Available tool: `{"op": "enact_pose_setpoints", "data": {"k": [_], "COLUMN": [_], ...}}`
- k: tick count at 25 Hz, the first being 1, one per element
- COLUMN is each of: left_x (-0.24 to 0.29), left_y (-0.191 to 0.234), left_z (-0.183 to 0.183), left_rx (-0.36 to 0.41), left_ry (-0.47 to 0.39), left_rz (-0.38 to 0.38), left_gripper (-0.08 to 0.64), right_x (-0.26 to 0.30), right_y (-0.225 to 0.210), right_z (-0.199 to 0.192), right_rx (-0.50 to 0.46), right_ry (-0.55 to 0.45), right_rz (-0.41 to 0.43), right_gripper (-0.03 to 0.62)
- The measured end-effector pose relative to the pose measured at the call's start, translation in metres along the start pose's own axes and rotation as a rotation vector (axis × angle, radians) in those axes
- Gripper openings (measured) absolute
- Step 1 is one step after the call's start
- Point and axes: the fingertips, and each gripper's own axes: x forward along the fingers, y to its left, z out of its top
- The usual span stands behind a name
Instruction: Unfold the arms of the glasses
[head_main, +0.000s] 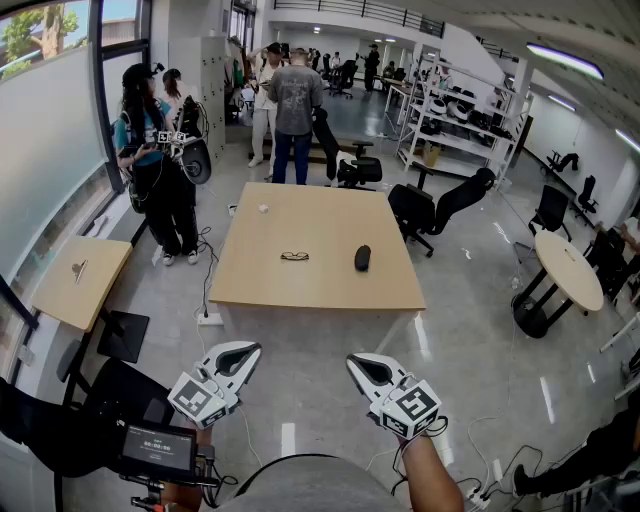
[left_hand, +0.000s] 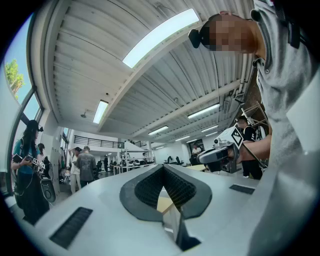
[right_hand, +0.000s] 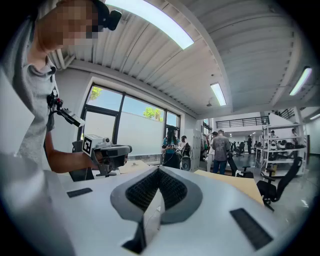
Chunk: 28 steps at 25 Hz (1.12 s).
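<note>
Lying midway on table (head_main: 260, 290), glasses (head_main: 295, 256) (black object (head_main: 362, 258) near), far from edges.

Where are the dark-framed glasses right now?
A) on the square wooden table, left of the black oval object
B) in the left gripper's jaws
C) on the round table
A: the head view shows the dark-framed glasses lying on the square wooden table, left of the black oval object.
</note>
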Motion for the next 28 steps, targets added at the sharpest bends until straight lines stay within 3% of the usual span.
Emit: {"op": "enact_pose_setpoints", "data": {"k": [17, 28], "left_x": [-0.016, 0.008], "left_y": [0.054, 0.118], "left_z": [-0.026, -0.055], "left_rx": [-0.054, -0.083], "left_ry": [-0.019, 0.038], "left_rz": [0.015, 0.087], "left_gripper": [0.005, 0.005], "right_x": [0.063, 0.138], "right_y": [-0.002, -0.06], "right_z": [-0.004, -0.011], "right_rx": [0.01, 0.076], "right_ry": [0.043, 0.023], "right_rz": [0.001, 0.075], "right_gripper": [0.006, 0.007]}}
